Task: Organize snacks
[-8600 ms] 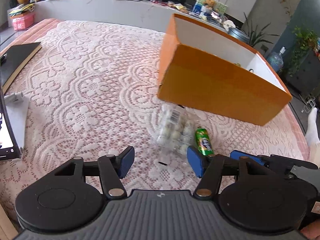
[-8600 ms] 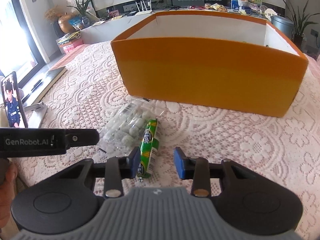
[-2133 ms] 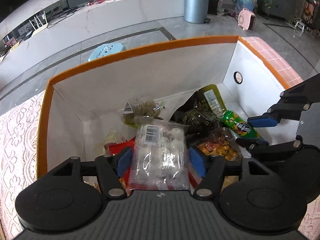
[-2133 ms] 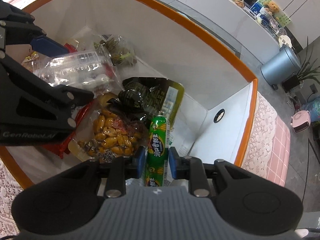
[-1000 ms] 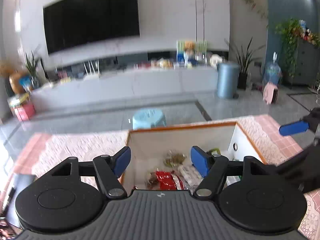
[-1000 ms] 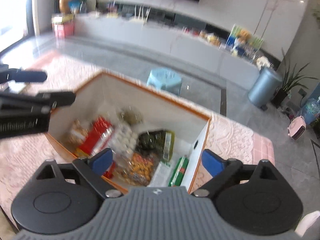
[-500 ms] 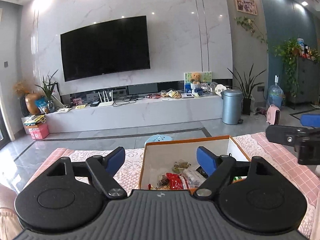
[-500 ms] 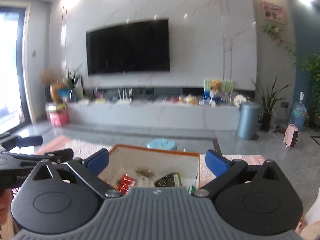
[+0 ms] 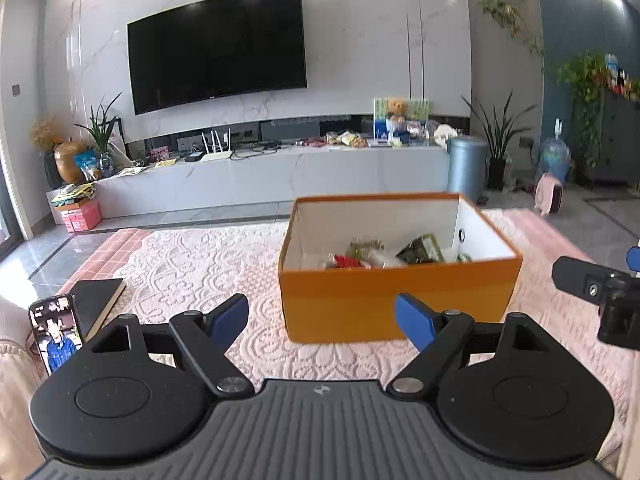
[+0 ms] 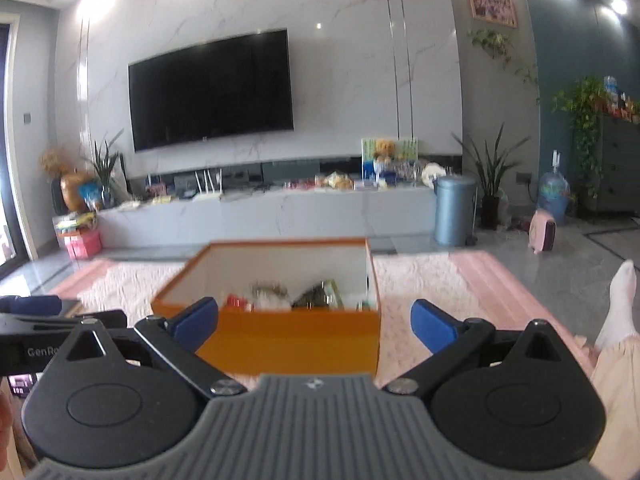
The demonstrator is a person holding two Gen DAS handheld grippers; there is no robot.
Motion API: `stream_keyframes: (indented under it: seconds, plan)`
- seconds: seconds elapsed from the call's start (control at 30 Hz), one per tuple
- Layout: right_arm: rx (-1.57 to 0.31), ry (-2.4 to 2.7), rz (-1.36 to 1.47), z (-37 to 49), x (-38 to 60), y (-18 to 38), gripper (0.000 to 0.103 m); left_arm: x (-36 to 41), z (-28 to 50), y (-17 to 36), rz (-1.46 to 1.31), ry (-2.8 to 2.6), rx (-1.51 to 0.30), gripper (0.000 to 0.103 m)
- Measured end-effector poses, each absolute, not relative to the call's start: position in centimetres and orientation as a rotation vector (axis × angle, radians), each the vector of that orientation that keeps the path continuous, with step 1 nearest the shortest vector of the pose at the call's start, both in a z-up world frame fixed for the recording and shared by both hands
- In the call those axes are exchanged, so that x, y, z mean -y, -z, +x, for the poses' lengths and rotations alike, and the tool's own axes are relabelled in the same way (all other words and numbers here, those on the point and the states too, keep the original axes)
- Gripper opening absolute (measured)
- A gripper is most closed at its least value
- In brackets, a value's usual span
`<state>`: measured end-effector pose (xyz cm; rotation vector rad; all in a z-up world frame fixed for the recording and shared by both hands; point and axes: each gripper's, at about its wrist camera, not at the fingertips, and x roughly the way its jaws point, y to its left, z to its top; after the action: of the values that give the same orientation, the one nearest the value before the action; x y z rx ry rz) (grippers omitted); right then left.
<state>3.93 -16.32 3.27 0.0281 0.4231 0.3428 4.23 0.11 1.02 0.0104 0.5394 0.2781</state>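
An orange box point(image 9: 400, 300) with white inner walls stands on the lace-covered table point(image 9: 192, 264). Several snack packets point(image 9: 384, 254) lie inside it, among them a red one and a dark green one. My left gripper point(image 9: 322, 318) is open and empty, held back from the box's near side. My right gripper point(image 10: 314, 322) is open and empty, also in front of the box point(image 10: 288, 340), whose snacks point(image 10: 288, 298) show over the rim. The right gripper's body shows at the right edge of the left wrist view point(image 9: 600, 292).
A phone point(image 9: 56, 332) on a stand and a dark book point(image 9: 100, 300) sit at the table's left edge. A TV wall, a low cabinet point(image 9: 260, 178), a grey bin point(image 9: 466, 168) and plants stand beyond. A person's socked foot point(image 10: 618, 304) is at the right.
Both grippers let go of their snacks in the box, opened wide and pulled up and back. The view now shows the box from the front at a distance.
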Motion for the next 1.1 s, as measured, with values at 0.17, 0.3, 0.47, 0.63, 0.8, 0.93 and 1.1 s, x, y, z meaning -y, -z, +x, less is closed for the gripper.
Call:
stream_keyframes:
  seconds: [0.17, 0.3, 0.47, 0.63, 0.8, 0.93, 1.1]
  plan:
    - [-0.483, -0.362, 0.005, 4.6, 15.8, -1.2, 0.099, 0.2, 5.1, 0.8, 0.011, -0.254, -0.615, 0.097]
    - [-0.517, -0.362, -0.011, 5.4, 15.4, 0.1, 0.099, 0.7, 5.5, 2.4, 0.031, -0.247, -0.669, 0.097]
    - [-0.53, -0.356, -0.034, 5.4, 15.2, 1.4, 0.099, 0.9, 5.8, 3.0, 0.033, -0.242, -0.692, 0.097]
    - [-0.532, -0.352, -0.034, 6.1, 15.3, 1.3, 0.099, 1.0, 5.7, 3.2, 0.033, -0.236, -0.709, 0.097]
    - [-0.536, -0.35, -0.018, 6.1, 15.4, 1.2, 0.099, 1.1, 5.6, 3.0, 0.04, -0.239, -0.705, 0.097]
    - [-0.527, -0.353, -0.017, 6.1, 15.5, 0.9, 0.099, 1.1, 5.6, 2.8, 0.045, -0.242, -0.702, 0.097]
    - [-0.518, -0.356, -0.018, 5.9, 15.6, 1.0, 0.099, 1.1, 5.5, 2.6, 0.036, -0.239, -0.701, 0.097]
